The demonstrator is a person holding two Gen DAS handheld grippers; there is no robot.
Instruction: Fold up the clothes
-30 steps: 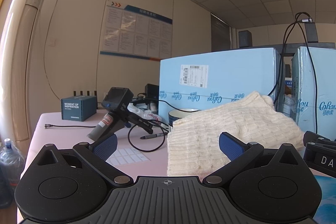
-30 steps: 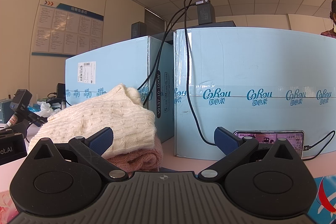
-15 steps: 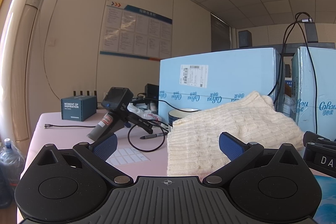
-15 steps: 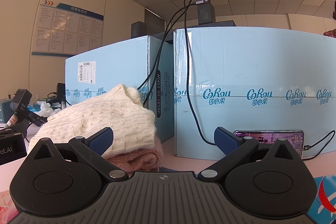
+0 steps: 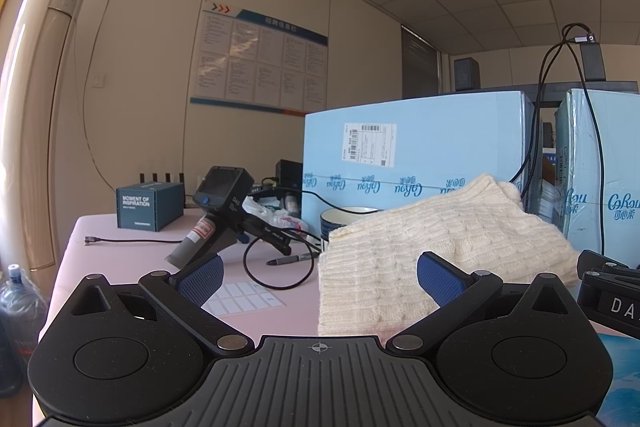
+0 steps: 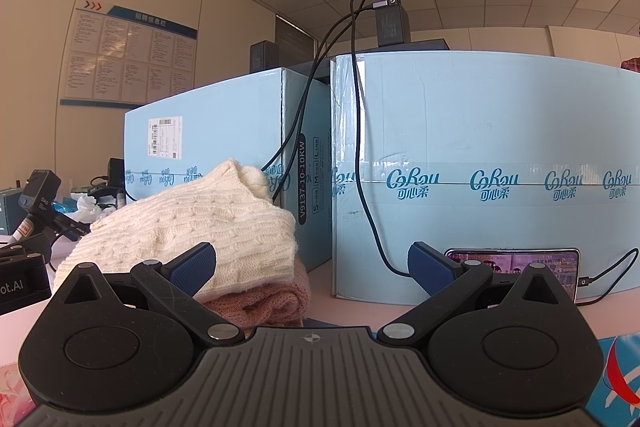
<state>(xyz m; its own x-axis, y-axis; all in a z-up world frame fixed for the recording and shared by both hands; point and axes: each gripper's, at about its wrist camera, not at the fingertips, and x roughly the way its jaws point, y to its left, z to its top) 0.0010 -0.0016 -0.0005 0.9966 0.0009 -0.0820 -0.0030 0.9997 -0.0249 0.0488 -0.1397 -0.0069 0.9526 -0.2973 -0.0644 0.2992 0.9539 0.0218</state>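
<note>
1. The left gripper [image 5: 319, 277] is spread wide and holds nothing.
2. The right gripper [image 6: 311, 265] is also released and empty.
3. The cream sweater [image 6: 192, 227] lies folded on a pink garment [image 6: 264, 303], on the table [image 5: 120, 247] before the blue boxes [image 6: 480, 167].

Sweater [image 6: 192, 223] lies on folded garment [image 6: 260, 303], before boxes [image 6: 480, 167].

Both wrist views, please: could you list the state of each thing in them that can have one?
left gripper: open, empty.
right gripper: open, empty.
cream sweater: folded, lying on the pink garment.
pink garment: folded, under the sweater.
phone: screen lit, cable plugged in, propped on its side against the blue box.
pen: lying flat on the table.
</note>
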